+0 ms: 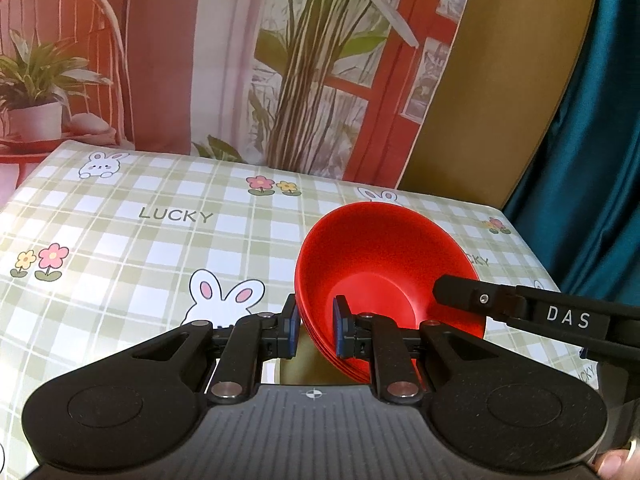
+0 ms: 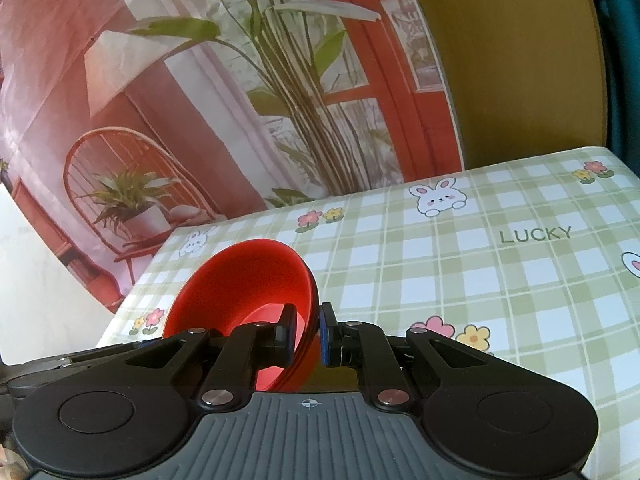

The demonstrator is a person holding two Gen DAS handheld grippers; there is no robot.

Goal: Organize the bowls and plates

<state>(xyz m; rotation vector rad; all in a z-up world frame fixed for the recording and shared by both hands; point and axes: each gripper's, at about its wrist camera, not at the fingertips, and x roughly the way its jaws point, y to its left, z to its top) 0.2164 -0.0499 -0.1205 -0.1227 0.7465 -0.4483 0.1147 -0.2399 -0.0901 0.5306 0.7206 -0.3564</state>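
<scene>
I have a stack of red bowls [image 1: 384,264] pinched from both sides, lifted and tilted above the checked tablecloth [image 1: 160,248]. My left gripper [image 1: 316,330] is narrowed onto the stack's left rim, one blue pad outside the wall and one inside the top bowl. My right gripper [image 2: 306,334] does the same on the opposite rim: its left finger sits inside the bowl, its right finger outside, with the layered rims between them. In the left wrist view the right gripper's black arm reaches in across the bowls' right edge, and it carries the white letters "DAS" [image 1: 568,317].

Writing on the tablecloth: "LUCKY" [image 1: 175,215] lies left of the bowls and further back in the left view, and a partly hidden "CKY" shows just behind the bowls' right rim. In the right wrist view "LUCKY" [image 2: 536,234] reads well to the right of the bowls. Cartoon rabbits and small flowers are printed around the bowls.
</scene>
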